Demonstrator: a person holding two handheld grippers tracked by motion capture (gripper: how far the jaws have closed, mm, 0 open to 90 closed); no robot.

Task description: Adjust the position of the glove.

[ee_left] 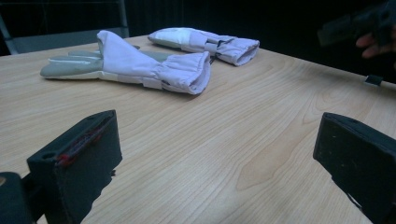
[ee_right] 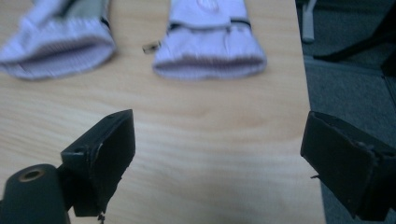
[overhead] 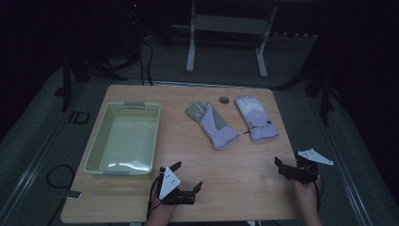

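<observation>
On the wooden bench (overhead: 235, 155), two pale lilac gloves lie side by side toward the far edge. The left glove (overhead: 211, 123) rests palm up with its grey palm showing, fingers pointing away and to the left, cuff toward the person. The right glove (overhead: 255, 117) lies just beside it, apart from it, with a dark strap across the wrist and its cuff also facing the near side. A small round dark disc (overhead: 224, 99) sits on the bench between the two gloves' fingertips. At the left of the bench stands a pale green slotted basket (overhead: 106, 141), nothing visible inside it.

The left tool (overhead: 186, 177) hovers near the bench's front edge, close beside the basket's near right corner, its jaws spread wide and holding nothing. The right tool (overhead: 282, 165) hangs over the bench's right front corner, jaws likewise wide apart and empty. In the left gripper view the gloves lie well ahead of the jaws; in the right gripper view both cuffs sit beyond the jaws.
</observation>
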